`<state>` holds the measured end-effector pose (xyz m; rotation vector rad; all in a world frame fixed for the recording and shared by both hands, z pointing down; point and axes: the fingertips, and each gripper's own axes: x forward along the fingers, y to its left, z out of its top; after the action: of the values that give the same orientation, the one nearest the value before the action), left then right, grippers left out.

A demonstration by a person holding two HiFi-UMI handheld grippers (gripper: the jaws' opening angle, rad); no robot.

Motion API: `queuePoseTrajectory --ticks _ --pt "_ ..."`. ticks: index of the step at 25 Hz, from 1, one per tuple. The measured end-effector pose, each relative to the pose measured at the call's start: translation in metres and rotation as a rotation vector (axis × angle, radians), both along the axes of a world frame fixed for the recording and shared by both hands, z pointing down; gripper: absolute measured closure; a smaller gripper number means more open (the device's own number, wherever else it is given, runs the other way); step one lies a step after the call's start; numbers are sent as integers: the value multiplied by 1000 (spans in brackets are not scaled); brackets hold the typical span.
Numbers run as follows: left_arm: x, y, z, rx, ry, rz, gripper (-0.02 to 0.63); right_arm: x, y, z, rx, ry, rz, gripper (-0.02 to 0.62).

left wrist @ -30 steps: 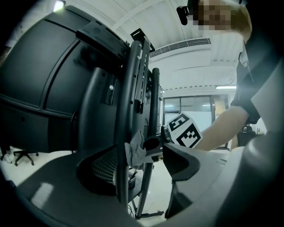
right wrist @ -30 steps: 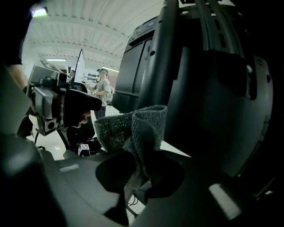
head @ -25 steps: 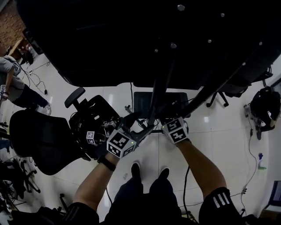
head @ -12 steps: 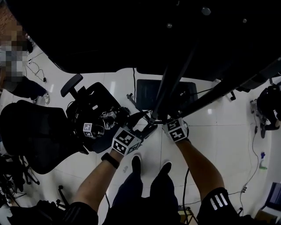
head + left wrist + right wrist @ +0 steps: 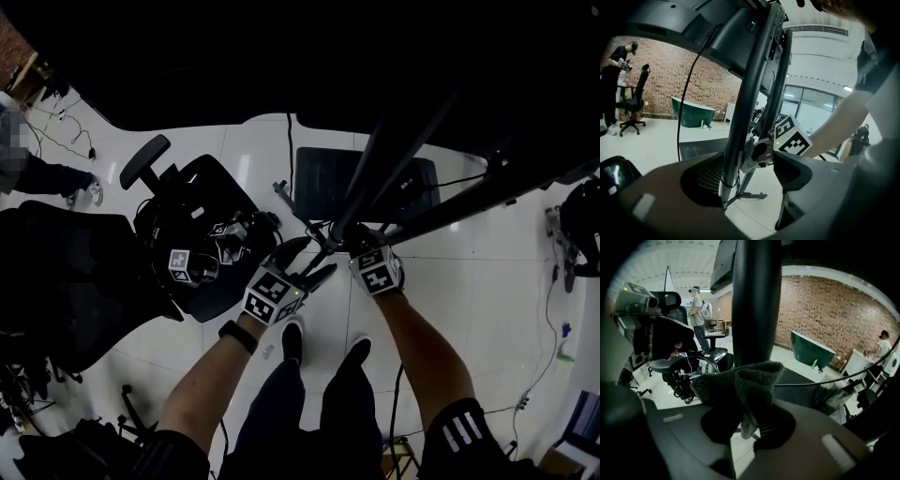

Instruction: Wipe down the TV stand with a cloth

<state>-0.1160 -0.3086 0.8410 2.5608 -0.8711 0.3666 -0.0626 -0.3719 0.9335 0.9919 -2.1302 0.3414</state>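
Lower centre, the right gripper (image 5: 747, 425) clamps a bunched, grey, nubbly cloth (image 5: 740, 385) at the black TV stand pole (image 5: 755, 301). The left gripper (image 5: 746, 173) gapes, with the pole between its 2 jaws.

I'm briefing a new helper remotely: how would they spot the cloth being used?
In the right gripper view, find the thick black TV-stand pole rising up the middle. Directly below it, the right gripper pinches the cloth: grey, knitted, bunched, the only soft thing among hard black parts.

Dark stand pole (image 5: 751, 89) between the wide-apart jaws
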Motion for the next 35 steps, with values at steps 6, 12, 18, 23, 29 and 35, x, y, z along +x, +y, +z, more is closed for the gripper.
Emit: queuePoseTrajectory --ticks 6,12,18,23,29,35 --pt "-1 6 36 -44 -14 -7 259 -1 1 44 -42 2 27 532" --pt "-5 9 55 -43 -46 -15 256 1 4 69 -66 0 53 534" --pt "-2 17 28 -49 -14 -20 256 14 17 41 -60 -69 81 555" --pt "12 33 -25 19 3 -13 256 35 30 -29 19 -216 88 563" --pt "36 60 -121 141 35 -27 256 62 65 -154 130 -385 76 563" --pt "71 98 -206 263 29 -28 256 104 110 -272 232 -448 16 563"
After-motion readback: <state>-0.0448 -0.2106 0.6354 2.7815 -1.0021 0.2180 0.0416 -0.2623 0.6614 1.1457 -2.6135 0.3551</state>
